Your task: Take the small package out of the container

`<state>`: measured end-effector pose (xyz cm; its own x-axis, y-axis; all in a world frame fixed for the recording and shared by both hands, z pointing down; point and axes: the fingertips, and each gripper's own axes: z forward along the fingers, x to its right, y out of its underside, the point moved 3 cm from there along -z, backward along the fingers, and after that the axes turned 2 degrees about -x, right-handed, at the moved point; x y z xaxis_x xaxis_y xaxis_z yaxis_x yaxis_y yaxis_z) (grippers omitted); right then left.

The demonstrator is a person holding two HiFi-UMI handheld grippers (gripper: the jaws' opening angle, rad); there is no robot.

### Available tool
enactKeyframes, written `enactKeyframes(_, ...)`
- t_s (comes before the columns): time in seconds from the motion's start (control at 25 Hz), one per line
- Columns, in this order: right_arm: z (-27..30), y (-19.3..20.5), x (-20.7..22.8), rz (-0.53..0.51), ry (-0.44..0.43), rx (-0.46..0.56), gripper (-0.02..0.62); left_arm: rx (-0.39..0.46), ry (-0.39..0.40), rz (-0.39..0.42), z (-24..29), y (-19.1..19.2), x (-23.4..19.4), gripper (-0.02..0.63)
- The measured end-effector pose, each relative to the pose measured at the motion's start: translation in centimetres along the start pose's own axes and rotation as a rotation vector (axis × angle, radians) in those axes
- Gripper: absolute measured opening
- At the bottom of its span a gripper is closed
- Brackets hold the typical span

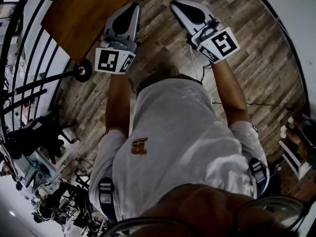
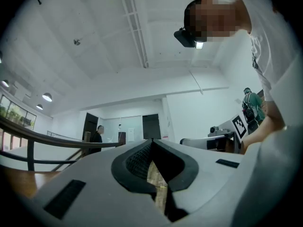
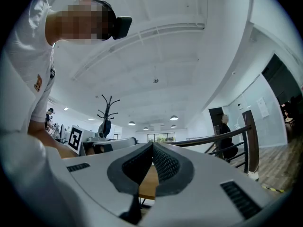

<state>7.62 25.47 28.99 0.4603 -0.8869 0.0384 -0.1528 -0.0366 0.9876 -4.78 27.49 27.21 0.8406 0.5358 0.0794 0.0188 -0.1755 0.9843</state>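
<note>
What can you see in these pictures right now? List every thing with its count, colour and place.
floor: 1, brown wood planks, under the person
table: 1, brown, upper left of the head view
railing: 1, black, along the left
coat stand: 1, black, far across the room
bystander: 1, dark clothes, beside the railing
person in green: 1, far right of the left gripper view
container, small package: none in view
shirt: 1, white, on the person
left gripper: 1, white with black pads, shut, empty
right gripper: 1, same colours, shut, empty, beside the left gripper
</note>
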Motion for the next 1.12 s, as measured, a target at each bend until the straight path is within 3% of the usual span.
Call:
enactKeyframes(0.56, 0.9, 0.4, 2.5, 0.006, -0.028, -0.009, 0.032, 0.004, -0.023, 0.004, 2.1, 0.3, -0.8, 0.018)
enactKeyframes(1.12, 8.5, 2.1, 10.8, -0.006, -0.003, -0.033, 0.032, 0.015, 0.001, -0.006, 9.4, 3.3, -9.6, 0.018)
